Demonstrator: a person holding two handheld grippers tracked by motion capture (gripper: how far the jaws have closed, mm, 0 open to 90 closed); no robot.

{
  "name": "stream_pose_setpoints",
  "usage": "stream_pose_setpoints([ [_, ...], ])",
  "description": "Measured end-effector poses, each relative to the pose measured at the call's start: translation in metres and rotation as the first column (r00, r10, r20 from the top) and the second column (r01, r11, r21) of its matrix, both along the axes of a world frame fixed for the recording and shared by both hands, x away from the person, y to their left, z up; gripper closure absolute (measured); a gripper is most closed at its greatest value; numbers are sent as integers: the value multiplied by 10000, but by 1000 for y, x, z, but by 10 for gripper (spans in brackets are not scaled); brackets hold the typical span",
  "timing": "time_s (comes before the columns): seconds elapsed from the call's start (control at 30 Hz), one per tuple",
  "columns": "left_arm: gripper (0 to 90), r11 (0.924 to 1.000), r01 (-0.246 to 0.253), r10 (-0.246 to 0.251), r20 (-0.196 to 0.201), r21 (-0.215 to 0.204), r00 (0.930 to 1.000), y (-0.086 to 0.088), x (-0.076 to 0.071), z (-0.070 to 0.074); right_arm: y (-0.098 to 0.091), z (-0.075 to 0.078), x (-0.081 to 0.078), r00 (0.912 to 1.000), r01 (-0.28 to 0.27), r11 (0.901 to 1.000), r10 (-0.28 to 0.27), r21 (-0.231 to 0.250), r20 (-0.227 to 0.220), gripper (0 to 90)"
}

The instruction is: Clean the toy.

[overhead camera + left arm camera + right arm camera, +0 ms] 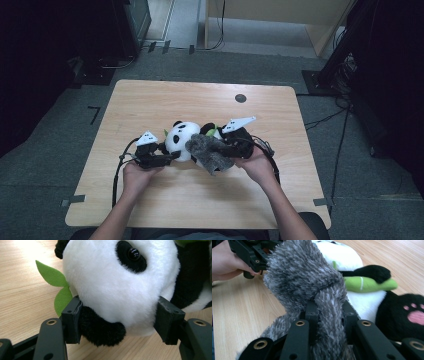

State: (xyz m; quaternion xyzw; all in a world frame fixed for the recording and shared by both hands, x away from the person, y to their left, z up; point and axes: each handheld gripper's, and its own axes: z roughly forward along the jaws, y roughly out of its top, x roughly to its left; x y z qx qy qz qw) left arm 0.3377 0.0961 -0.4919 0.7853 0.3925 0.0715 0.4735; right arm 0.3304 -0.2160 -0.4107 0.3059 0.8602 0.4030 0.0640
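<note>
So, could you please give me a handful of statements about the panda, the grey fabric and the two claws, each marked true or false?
1. The left claw grips the plush panda by its head. True.
2. The right claw is wide open with nothing in it. False: it is clamped on the grey furry fabric.
3. The panda lies on the wooden table. True.
4. The grey furry fabric lies flat on the table, far from the panda. False: it is lifted and draped over the panda's body.
5. Green felt leaves stick out beside the panda's head. True.
</note>
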Motion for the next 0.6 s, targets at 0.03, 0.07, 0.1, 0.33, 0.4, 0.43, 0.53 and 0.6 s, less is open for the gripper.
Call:
stream_pose_setpoints([
  [0.03,342,10000,31,-31,-5,25,10000,0,0,0,-1,0,0,10000,-4,10000,4,16,3,745],
  [0.07,342,10000,33,-33,-9,23,10000,0,0,0,-3,0,0,9999,75,10000,-75,-3,-77,746],
  [0.1,342,10000,28,-28,-7,7,10000,0,0,0,-4,0,0,10000,60,10000,-60,17,-51,746],
  [0.33,342,10000,30,-30,-22,-11,10000,0,0,0,-13,3,0,9995,319,9993,-319,-174,16,754],
  [0.4,342,10000,41,-41,-19,-8,10000,0,0,0,-16,3,0,9993,374,9992,-374,-149,8,754],
  [0.43,342,10000,42,-42,-15,-11,10000,0,0,0,-18,3,0,9991,414,9991,-414,-121,-43,754],
  [0.53,342,10000,43,-43,-20,-9,10000,0,0,0,-22,3,0,9988,481,9987,-482,-154,-32,753],
  [0.6,342,10000,29,-29,-32,-16,10000,0,0,0,-25,4,0,9983,577,9980,-576,-246,33,753],
])
